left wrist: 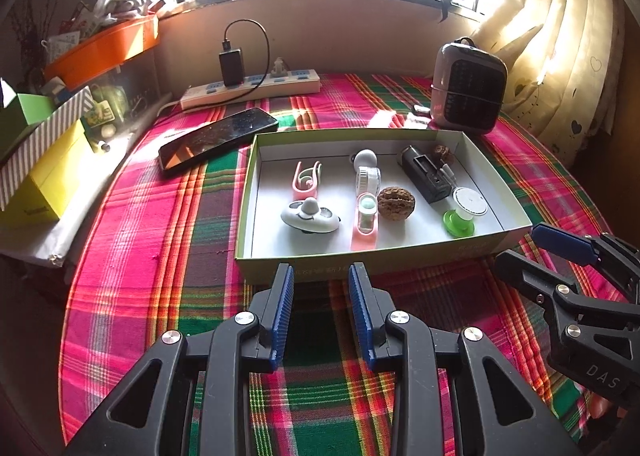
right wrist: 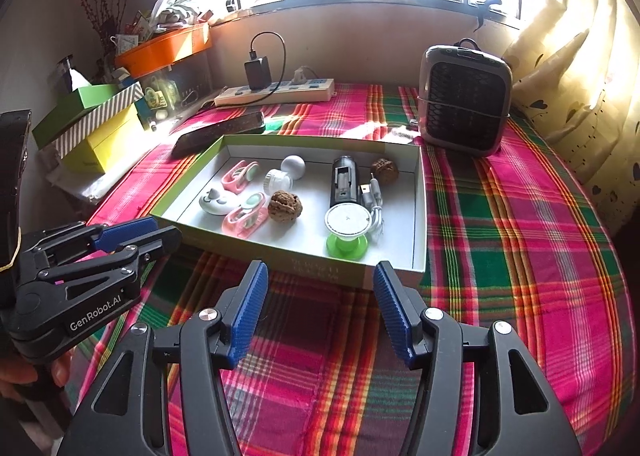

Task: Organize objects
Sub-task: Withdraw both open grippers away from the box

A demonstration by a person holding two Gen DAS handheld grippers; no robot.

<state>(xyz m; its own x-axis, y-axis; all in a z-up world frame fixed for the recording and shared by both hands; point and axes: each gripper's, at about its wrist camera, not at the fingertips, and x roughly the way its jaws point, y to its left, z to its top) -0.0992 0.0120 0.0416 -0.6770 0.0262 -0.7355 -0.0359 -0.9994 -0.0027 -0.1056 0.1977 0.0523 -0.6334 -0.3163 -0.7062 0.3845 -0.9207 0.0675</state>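
Note:
A shallow green box point(left wrist: 362, 264) point(right wrist: 418, 215) with a white inside sits on the plaid cloth. In it lie two pink clips point(left wrist: 306, 175), a white toy point(left wrist: 310, 215), a white jar point(left wrist: 368, 177), a white ball point(left wrist: 365, 156), two walnuts point(left wrist: 396, 202) point(right wrist: 285, 206), a black device point(left wrist: 426, 173) point(right wrist: 343, 179), a white cable point(right wrist: 374, 201) and a green-and-white spool point(left wrist: 464, 211) point(right wrist: 347, 230). My left gripper point(left wrist: 321, 276) is open and empty just before the box's near wall. My right gripper point(right wrist: 320, 276) is open and empty at the near right corner.
A black phone point(left wrist: 218, 137) lies left of the box. A power strip point(left wrist: 252, 89) with a charger sits at the back. A small grey heater point(right wrist: 464, 97) stands back right. Boxes point(left wrist: 44, 171) and an orange tray point(left wrist: 104, 49) crowd the left edge. A curtain point(right wrist: 576, 67) hangs right.

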